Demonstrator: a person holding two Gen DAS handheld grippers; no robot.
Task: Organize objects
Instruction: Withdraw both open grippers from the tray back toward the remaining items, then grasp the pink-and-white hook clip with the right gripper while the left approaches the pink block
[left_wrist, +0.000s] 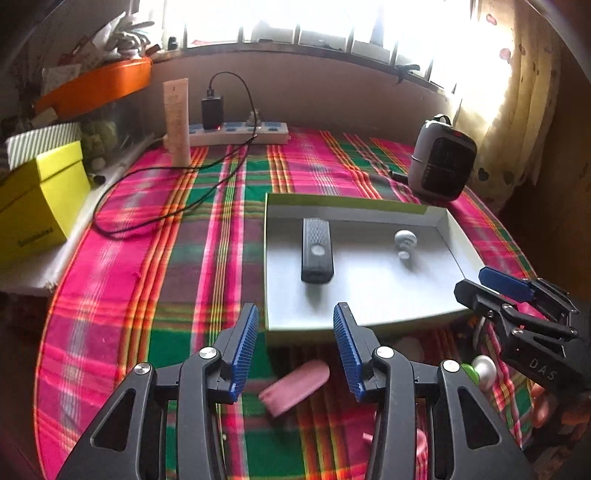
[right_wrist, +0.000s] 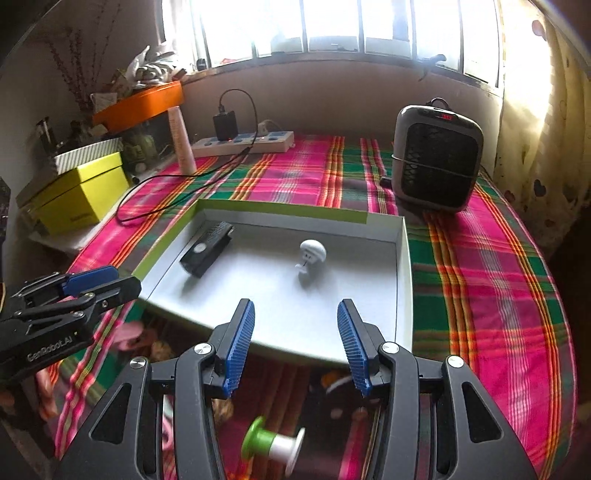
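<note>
A shallow white tray with a green rim (left_wrist: 369, 317) (right_wrist: 402, 280) lies on the plaid cloth. In it are a black remote-like device (left_wrist: 317, 254) (right_wrist: 207, 253) and a small white figurine (left_wrist: 404, 242) (right_wrist: 312, 260). My left gripper (left_wrist: 297, 314) (right_wrist: 122, 282) hovers open over the tray's near left corner, with nothing between its pads. Below it a blurred pink object (left_wrist: 295, 387) lies on the cloth. My right gripper (right_wrist: 295, 310) (left_wrist: 472, 280) is open and empty above the tray's near edge. A green and white spool (right_wrist: 273, 443) (left_wrist: 480, 369) lies on the cloth beneath it.
A grey fan heater (right_wrist: 436, 155) stands at the back right. A power strip (left_wrist: 240, 133) with a black charger and trailing cable, and an upright tube (left_wrist: 177, 122), are at the back left. Yellow-green boxes (left_wrist: 40, 206) and an orange tray (left_wrist: 96, 85) crowd the left side.
</note>
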